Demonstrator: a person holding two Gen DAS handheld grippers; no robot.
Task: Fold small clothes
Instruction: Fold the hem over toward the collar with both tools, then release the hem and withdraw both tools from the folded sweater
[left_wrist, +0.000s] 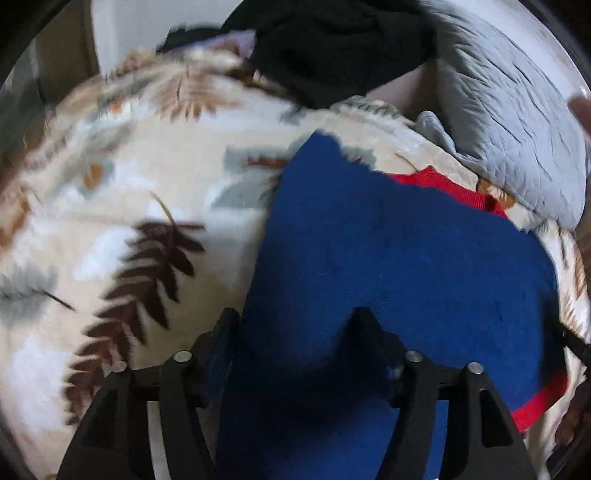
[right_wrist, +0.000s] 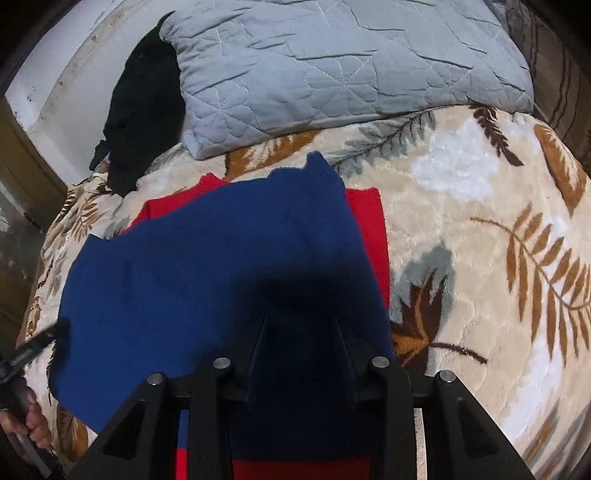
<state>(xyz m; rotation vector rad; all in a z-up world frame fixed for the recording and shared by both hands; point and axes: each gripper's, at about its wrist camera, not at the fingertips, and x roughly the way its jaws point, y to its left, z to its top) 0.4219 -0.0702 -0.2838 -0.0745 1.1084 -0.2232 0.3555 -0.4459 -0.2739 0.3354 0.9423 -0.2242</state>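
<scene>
Left gripper (left_wrist: 295, 325) and right gripper (right_wrist: 301, 332) each pinching near edge of blue-and-red garment (right_wrist: 221, 258), lying below grey pillow (right_wrist: 332, 74) on leaf-print blanket (right_wrist: 480, 258), black clothing (left_wrist: 332, 48) sitting left of pillow.

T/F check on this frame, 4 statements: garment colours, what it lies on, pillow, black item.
1. The blue garment lies over a red layer. True.
2. It rests on a bare wooden table. False: it rests on a leaf-print blanket.
3. A grey quilted pillow sits beyond the garment. True.
4. The black cloth lies on top of the blue garment. False: it lies apart, beside the pillow.
</scene>
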